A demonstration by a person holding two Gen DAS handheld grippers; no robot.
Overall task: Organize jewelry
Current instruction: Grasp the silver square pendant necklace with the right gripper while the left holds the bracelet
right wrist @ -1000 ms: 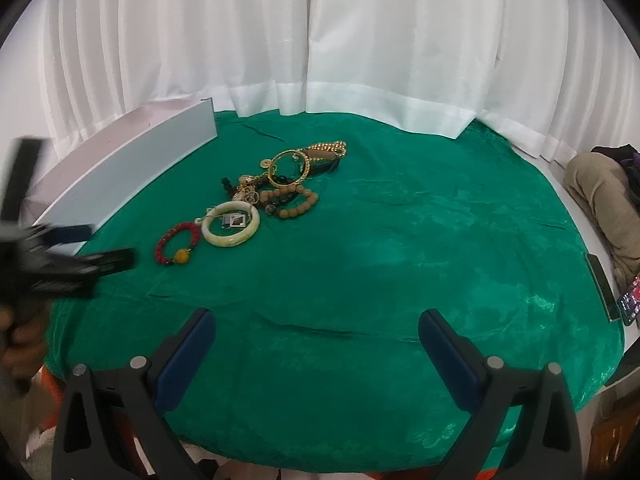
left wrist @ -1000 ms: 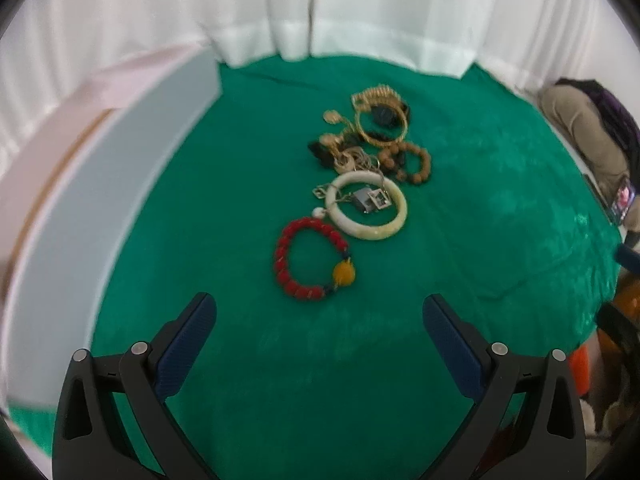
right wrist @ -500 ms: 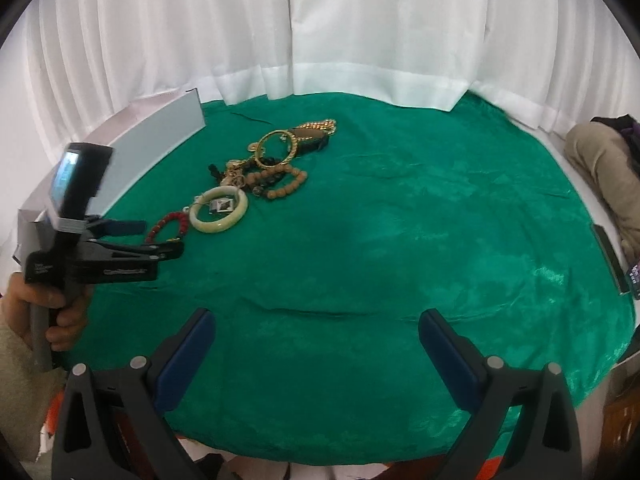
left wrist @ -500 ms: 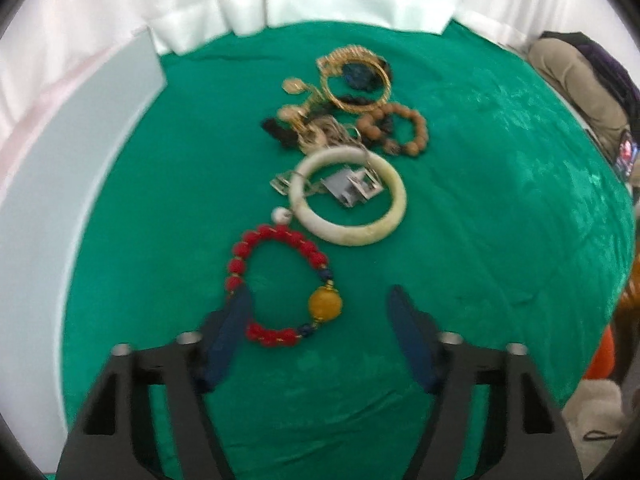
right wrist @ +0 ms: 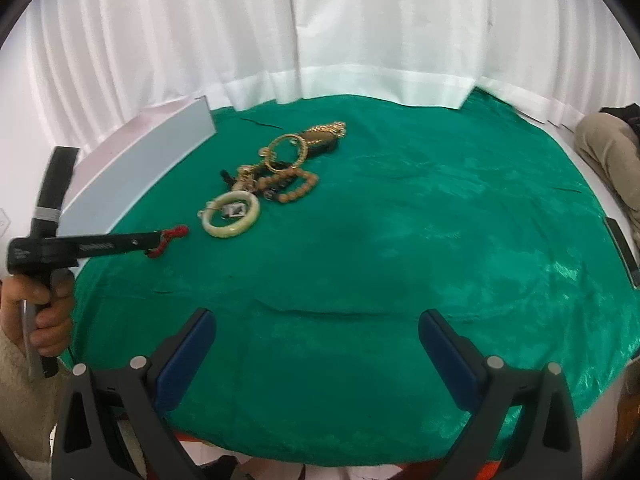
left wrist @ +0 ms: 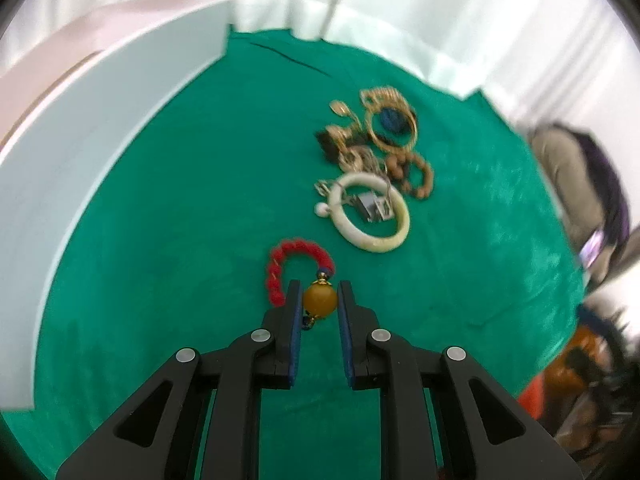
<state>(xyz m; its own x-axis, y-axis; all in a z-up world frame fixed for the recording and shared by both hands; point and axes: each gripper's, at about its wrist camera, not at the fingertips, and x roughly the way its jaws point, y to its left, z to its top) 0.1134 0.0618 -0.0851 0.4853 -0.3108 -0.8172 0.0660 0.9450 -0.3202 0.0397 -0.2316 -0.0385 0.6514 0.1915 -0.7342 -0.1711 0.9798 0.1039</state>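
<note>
A red bead bracelet point(left wrist: 298, 247) with a big amber bead point(left wrist: 319, 300) lies on the green cloth point(left wrist: 200, 220). My left gripper point(left wrist: 319, 285) points down at it; its jaws are closing, with the amber bead between the blue pads and touching both. In the right wrist view the left gripper point(right wrist: 158, 240) reaches in from the left, the red bracelet point(right wrist: 176, 232) at its tip. My right gripper point(right wrist: 316, 318) hangs open over the cloth's near edge, nothing between its fingers.
Past the bracelet lie a white bangle point(left wrist: 376, 242), a wooden bead bracelet point(left wrist: 424, 184), a gold bangle point(left wrist: 376, 136) and tangled chains. A long white box point(left wrist: 100, 120) stands at the left edge. White curtains hang behind. A phone point(right wrist: 624, 248) rests at the right.
My left gripper went forward and down to the red bracelet, and its jaws came in from wide open onto the amber bead. The bracelet has bunched up. The right gripper stayed put.
</note>
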